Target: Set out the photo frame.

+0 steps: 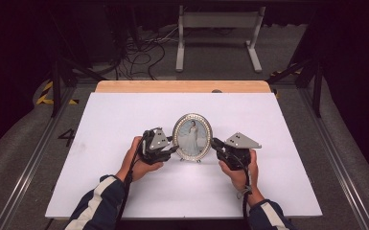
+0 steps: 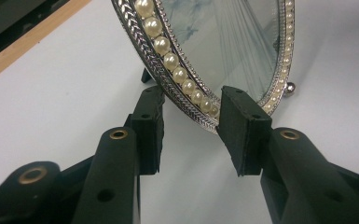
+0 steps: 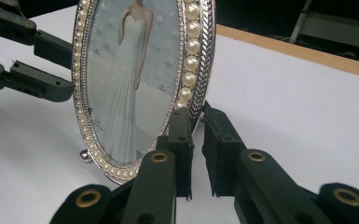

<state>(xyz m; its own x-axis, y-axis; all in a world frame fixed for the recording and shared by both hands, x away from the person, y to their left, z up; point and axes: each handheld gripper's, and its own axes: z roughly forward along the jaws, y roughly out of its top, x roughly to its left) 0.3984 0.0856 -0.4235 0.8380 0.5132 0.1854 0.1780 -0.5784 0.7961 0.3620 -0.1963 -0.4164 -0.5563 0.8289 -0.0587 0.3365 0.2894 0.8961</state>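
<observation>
Surface: a white board (image 1: 124, 191) lying on a wooden desk (image 1: 182, 86); a strip of the wood shows along the far edge.
Frame: an oval picture frame (image 1: 192, 136) stands upright near the middle of the board, a little toward the near edge, its face turned to the person. The rim is silver with a ring of pearl beads; the photo shows a figure in a long white dress. Small ball feet rest on the board.
Left gripper: the left gripper (image 1: 171, 151) is held in the person's left hand (image 1: 136, 160) at the frame's left edge. In the left gripper view its jaws stand apart, one on each side of the lower rim (image 2: 186, 91): one pad (image 2: 240, 130) in front of the glass, the other pad behind. Gaps are visible; it does not clamp the frame.
Right gripper: the right gripper (image 1: 217, 145) is held in the right hand (image 1: 242, 175) at the frame's right edge. In the right gripper view the jaws are nearly together, straddling the rim (image 3: 200, 79). Whether the pads press the rim cannot be told.
Sleeves: dark blue with white stripes (image 1: 98, 199), entering from the near edge.
</observation>
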